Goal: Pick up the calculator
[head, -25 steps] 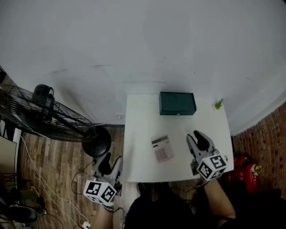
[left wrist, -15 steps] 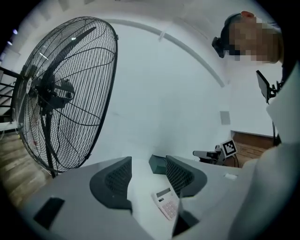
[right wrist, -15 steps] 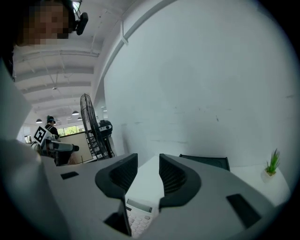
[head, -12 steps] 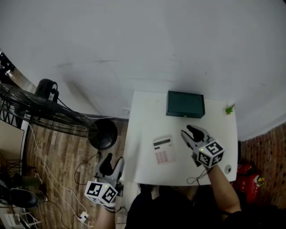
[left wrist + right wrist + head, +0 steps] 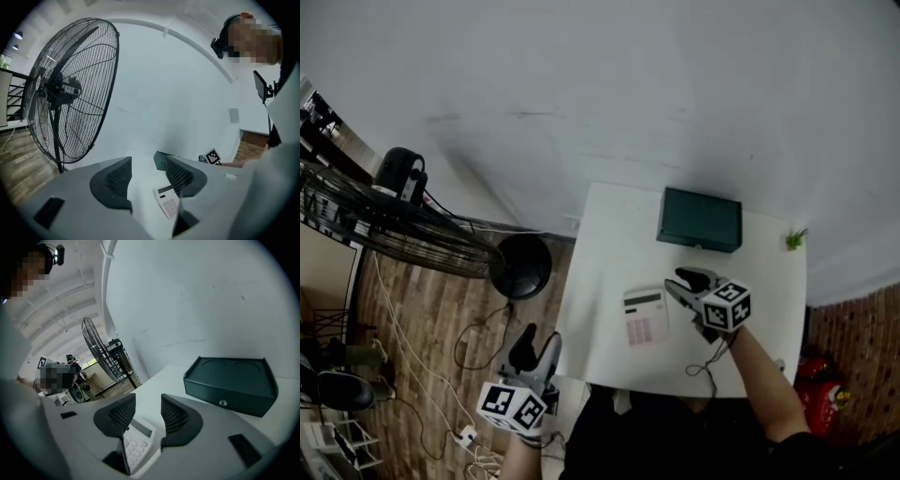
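Grey two-jaw right gripper (image 5: pixel 675 282): jaws apart and lately opening wider, pads pressing on nothing. It had come down from the table's near right edge, where it stood a second earlier, to just right of the calculator (image 5: pixel 644 316). In the right gripper view (image 5: pixel 146 401) the calculator (image 5: pixel 136 444) showed low in the gap between the jaws, not gripped.

Left gripper (image 5: pixel 538 339): jaws apart and empty, held off the table over the wooden floor (image 5: pixel 431 328), down and left of the calculator, much as before. Its own view (image 5: pixel 147 164) looked across at the calculator (image 5: pixel 166 201).

Calculator: pale, pink-keyed, lying flat on the white table (image 5: pixel 600 281), display end away from the person, in the same place as earlier.

Dark green box (image 5: pixel 699 220): lid shut, contents unseen; beyond the calculator and to its right, well apart from it; small round catch on its front (image 5: pixel 223 403).

Small green object (image 5: pixel 794 240): far right of the calculator, at the table's edge.

Black standing fan (image 5: pixel 384 225): well left of the calculator, on the floor; round base (image 5: pixel 521 265).
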Available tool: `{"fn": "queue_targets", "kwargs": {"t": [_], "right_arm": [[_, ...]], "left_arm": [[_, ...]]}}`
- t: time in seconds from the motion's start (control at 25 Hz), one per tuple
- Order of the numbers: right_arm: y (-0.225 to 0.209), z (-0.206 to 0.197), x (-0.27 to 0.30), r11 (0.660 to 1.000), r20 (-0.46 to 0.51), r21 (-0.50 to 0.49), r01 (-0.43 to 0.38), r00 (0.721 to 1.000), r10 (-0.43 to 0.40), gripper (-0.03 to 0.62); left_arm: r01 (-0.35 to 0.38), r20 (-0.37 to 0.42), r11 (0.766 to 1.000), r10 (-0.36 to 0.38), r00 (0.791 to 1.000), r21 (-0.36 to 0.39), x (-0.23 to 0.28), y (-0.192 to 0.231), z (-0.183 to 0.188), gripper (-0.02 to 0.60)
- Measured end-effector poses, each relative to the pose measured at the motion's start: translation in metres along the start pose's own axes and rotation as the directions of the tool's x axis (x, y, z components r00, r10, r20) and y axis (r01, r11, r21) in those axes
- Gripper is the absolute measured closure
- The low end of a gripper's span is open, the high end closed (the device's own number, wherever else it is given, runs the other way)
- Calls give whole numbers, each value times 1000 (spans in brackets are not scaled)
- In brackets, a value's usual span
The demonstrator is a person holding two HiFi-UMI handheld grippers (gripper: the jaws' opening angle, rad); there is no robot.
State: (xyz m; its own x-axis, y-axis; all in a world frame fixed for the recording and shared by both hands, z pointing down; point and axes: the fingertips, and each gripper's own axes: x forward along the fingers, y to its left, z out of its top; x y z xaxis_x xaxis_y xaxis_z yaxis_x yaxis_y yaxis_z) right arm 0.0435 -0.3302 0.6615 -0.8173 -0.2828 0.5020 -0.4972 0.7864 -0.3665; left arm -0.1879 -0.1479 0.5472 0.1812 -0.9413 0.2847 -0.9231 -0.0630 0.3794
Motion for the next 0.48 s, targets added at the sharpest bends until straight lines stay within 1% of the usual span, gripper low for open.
{"fn": "queue_targets", "kwargs": {"t": [0.12, 0.24, 0.36, 0.4, 0.48], "right_arm": [[-11, -20, 20, 1000, -56, 16, -27, 998, 28, 403], [-10, -40, 39, 996, -117, 37, -85, 989, 89, 379], [-3, -59, 53, 990, -201, 10, -144, 969, 143, 355], [-1, -65, 57, 987, -230, -4, -164, 960, 158, 344], [3, -74, 63, 978, -279, -12, -209, 940, 197, 342]], "left_arm": [[-24, -8, 1000, 24, 1000, -9, -1, 4, -7, 357], [-45, -13, 999, 45, 999, -13, -3, 8, -12, 357], [-67, -13, 998, 67, 998, -14, -5, 13, -13, 357], [-74, -15, 997, 73, 997, -14, -5, 15, -14, 357], [-82, -18, 996, 82, 996, -17, -4, 15, -15, 357]]}}
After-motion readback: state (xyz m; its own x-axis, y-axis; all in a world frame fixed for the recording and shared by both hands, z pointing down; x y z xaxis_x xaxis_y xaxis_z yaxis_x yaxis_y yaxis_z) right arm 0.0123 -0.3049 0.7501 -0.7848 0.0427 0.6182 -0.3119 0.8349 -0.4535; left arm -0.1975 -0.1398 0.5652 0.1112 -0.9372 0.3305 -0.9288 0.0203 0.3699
